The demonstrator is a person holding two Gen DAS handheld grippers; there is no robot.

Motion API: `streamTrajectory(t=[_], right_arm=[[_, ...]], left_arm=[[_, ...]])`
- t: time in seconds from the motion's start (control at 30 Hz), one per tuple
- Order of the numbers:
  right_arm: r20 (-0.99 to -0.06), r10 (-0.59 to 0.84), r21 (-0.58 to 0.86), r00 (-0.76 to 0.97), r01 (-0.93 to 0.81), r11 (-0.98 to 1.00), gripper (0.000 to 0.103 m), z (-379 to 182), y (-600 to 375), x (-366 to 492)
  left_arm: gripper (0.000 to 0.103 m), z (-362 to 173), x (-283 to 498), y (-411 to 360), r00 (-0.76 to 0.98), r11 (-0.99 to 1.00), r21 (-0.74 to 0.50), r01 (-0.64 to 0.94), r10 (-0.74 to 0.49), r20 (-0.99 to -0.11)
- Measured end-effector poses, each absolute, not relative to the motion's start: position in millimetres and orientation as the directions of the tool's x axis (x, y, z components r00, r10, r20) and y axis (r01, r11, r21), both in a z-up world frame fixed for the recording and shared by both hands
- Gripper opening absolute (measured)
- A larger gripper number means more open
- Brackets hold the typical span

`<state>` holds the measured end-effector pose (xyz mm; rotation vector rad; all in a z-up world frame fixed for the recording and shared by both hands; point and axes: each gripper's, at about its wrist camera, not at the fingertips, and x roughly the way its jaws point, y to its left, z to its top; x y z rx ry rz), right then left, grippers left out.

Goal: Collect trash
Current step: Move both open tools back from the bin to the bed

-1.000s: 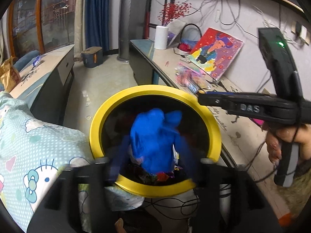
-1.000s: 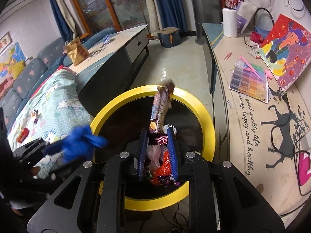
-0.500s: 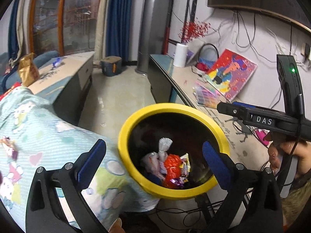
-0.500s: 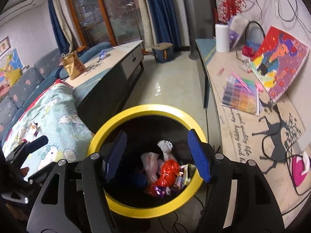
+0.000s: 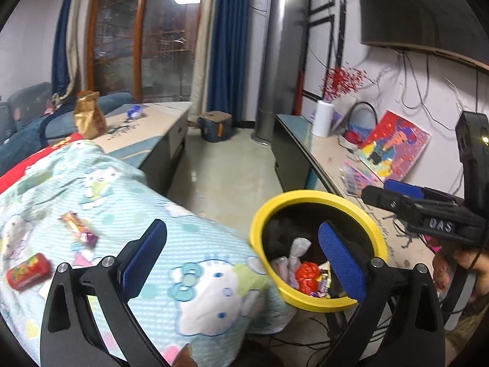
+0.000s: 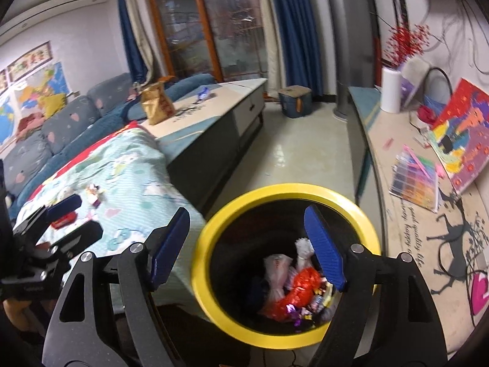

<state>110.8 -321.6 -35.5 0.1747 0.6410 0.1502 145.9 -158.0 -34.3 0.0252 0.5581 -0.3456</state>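
Note:
A yellow-rimmed black bin (image 5: 308, 194) (image 6: 275, 189) stands between the blanket and the side counter, with several wrappers inside (image 5: 305, 275) (image 6: 293, 293). My left gripper (image 5: 241, 244) is open and empty above the blanket's edge, left of the bin. My right gripper (image 6: 246, 238) is open and empty over the bin; it also shows in the left wrist view (image 5: 428, 214). On the light blue cartoon blanket (image 5: 122, 189) (image 6: 122, 171) lie a red wrapper (image 5: 27, 270) (image 6: 62, 220) and a gold and pink candy wrapper (image 5: 79, 229) (image 6: 94, 192).
A low cabinet (image 6: 220, 110) with a gold snack bag (image 6: 157, 104) and a blue wrapper (image 6: 203, 91) stands behind the blanket. The right counter (image 6: 397, 214) holds a painting (image 6: 458, 128), a bead box (image 6: 412, 180) and a paper roll (image 6: 391, 90). A sofa (image 6: 45, 134) is far left.
Both grippers opened and dropped their trash into the bin: the left a blue piece, the right a brown wrapper. Both then pulled up and swung left, bringing the blanket into view.

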Motion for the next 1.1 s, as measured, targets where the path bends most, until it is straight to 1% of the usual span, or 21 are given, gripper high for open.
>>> streamTrajectory(t=[0.23,0.63,0.93,1.1], right_arm=[[-0.550,0.255,0.203,0.795,-0.170,0.964,0.072,-25.1,-288.9,105.5],[-0.537,0.352,0.206,0.767,-0.285,0.936,0.072,-18.2,-231.9,107.0],[-0.537,0.420,0.222,0.732,-0.358,0.907,0.072,-20.7,-192.0,115.3],[-0.553,0.456,0.246,0.698,-0.387,0.889,0.072,-25.7,-170.8,127.2]], left_arm=[[0.097,-25.7,140.5,-123.8,0.831,0.966,-0.073,0.248,-0.251,-0.496],[0.097,-18.5,134.6,-64.1,0.870,0.990,-0.096,0.101,-0.135,-0.474],[0.097,-19.2,128.6,-16.9,0.877,0.994,-0.113,-0.010,-0.045,-0.479],[0.096,-25.6,125.9,13.6,0.860,0.984,-0.150,-0.097,0.007,-0.511]])
